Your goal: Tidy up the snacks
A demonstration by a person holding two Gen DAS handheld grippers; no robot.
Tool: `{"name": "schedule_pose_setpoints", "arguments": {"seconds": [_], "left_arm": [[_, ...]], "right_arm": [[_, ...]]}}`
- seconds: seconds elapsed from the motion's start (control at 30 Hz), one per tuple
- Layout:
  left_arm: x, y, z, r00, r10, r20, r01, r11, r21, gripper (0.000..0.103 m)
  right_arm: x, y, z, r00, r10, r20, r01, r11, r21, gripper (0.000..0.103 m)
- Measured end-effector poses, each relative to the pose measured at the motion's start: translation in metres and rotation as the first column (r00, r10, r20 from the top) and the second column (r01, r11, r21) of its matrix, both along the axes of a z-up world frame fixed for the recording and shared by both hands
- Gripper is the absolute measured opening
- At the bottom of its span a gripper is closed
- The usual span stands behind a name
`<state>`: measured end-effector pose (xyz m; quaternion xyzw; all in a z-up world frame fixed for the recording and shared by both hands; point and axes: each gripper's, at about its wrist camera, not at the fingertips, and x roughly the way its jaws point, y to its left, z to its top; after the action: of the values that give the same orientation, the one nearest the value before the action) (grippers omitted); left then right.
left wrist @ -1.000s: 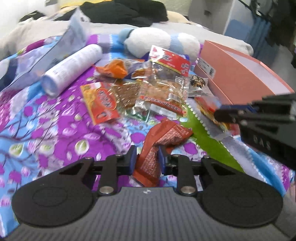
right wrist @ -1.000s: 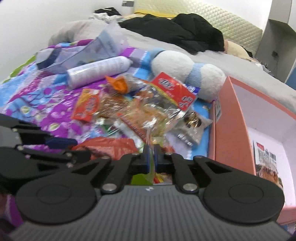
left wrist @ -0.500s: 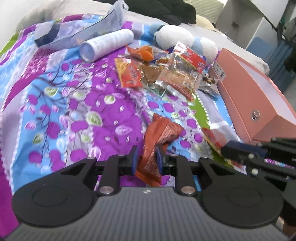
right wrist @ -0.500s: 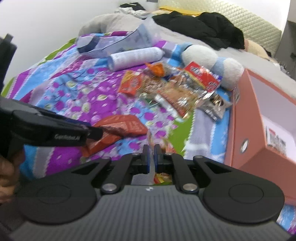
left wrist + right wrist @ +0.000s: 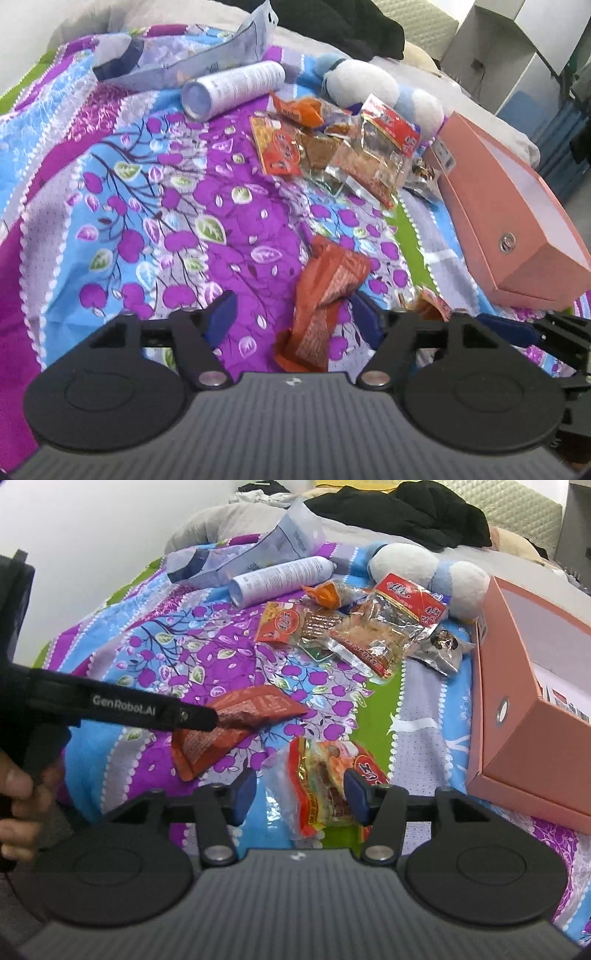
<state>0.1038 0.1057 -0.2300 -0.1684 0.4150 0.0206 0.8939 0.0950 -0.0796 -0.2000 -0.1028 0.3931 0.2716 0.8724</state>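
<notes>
Grippers both opening: left gripper [image 5: 293, 319] straddles a crumpled brown snack packet [image 5: 325, 291] lying loose on the bed quilt [image 5: 122, 206]; right gripper [image 5: 297, 794] around a clear red-printed snack bag [image 5: 325, 779], pads off it. Beyond, snack pile [image 5: 354, 631]. Farther right, pink box [image 5: 532, 686].

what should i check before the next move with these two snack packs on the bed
1. Left gripper jaws opening, pads off the brown-red packet: ok
2. Right gripper jaws opening, clear snack bag lies between them: ok
3. Both packs resting on the bedspread, neither held: ok
4. Pink box open, room inside: ok
5. Grippers apart from each other: ok
6. How full the box is: cannot tell
</notes>
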Motion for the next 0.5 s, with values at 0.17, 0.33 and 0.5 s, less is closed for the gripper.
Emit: {"name": "schedule_pose_setpoints", "arguments": {"seconds": [0.17, 0.33, 0.5], "left_arm": [[0.009, -0.006, 0.001, 0.999, -0.049, 0.005, 0.049, 0.999, 0.01, 0.084], [0.019, -0.017, -0.001, 0.997, -0.078, -0.014, 0.079, 0.993, 0.085, 0.086], [0.032, -0.021, -0.003, 0.992, -0.115, -0.06, 0.121, 0.986, 0.117, 0.086]], "right_arm": [[0.006, -0.01, -0.001, 0.999, -0.033, 0.006, 0.033, 0.999, 0.036, 0.089], [0.02, -0.017, -0.012, 0.998, -0.055, -0.012, 0.055, 0.998, 0.018, 0.089], [0.033, -0.012, -0.024, 0.999, -0.004, -0.048, 0.004, 1.0, -0.007, 0.089]]}}
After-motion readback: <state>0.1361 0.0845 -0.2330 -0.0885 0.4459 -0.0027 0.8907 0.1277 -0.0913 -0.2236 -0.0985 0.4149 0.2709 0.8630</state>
